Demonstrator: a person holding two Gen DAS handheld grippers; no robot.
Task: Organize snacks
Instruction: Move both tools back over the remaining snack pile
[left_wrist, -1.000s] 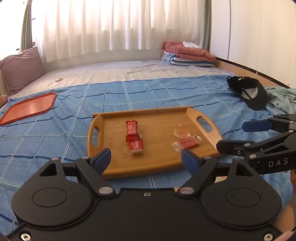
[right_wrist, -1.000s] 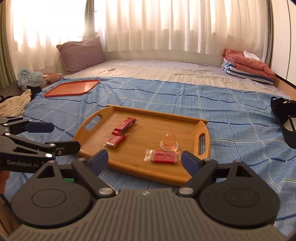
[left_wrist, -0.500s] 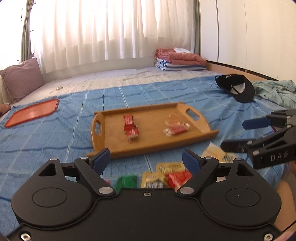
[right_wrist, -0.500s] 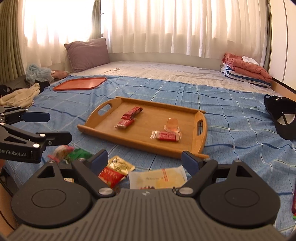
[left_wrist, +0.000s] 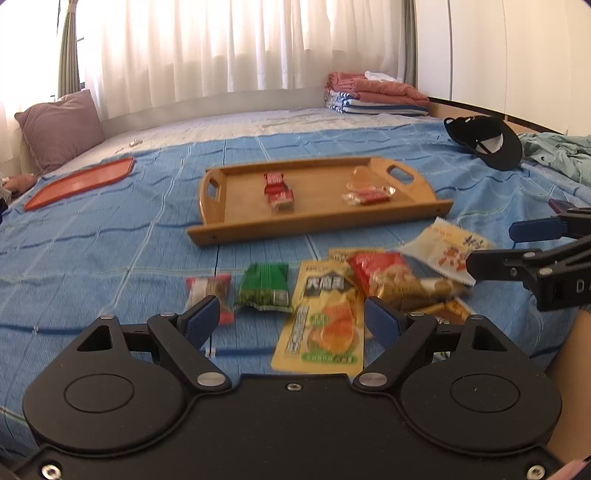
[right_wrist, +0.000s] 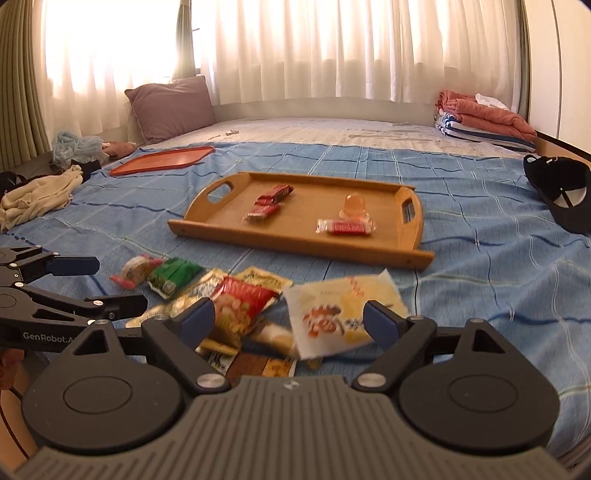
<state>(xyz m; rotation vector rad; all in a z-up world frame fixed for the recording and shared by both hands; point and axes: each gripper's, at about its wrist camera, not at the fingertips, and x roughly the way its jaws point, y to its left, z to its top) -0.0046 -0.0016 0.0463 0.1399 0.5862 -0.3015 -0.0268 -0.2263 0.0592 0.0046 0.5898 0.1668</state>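
From the left wrist camera, the left gripper (left_wrist: 291, 321) hangs over a blue checked bedspread (left_wrist: 92, 251) with its jaws spread wide and nothing between the pads. Just beyond them lies a loose heap of snack packets (left_wrist: 332, 291), blurred so the print is unreadable; its nearest edge is cut off by the gripper body. Farther back, a wooden two-handled tray (left_wrist: 317, 199) holds red wrapped bars (left_wrist: 277, 192) and a clear-wrapped red sweet (left_wrist: 367, 195).

From the right wrist camera, the right gripper (right_wrist: 290, 319) is likewise released and empty above the same heap, where a pale yellow packet (right_wrist: 343, 310) overlaps others partly hidden beneath. A translucent jelly cup (right_wrist: 354, 205) stands on the tray.
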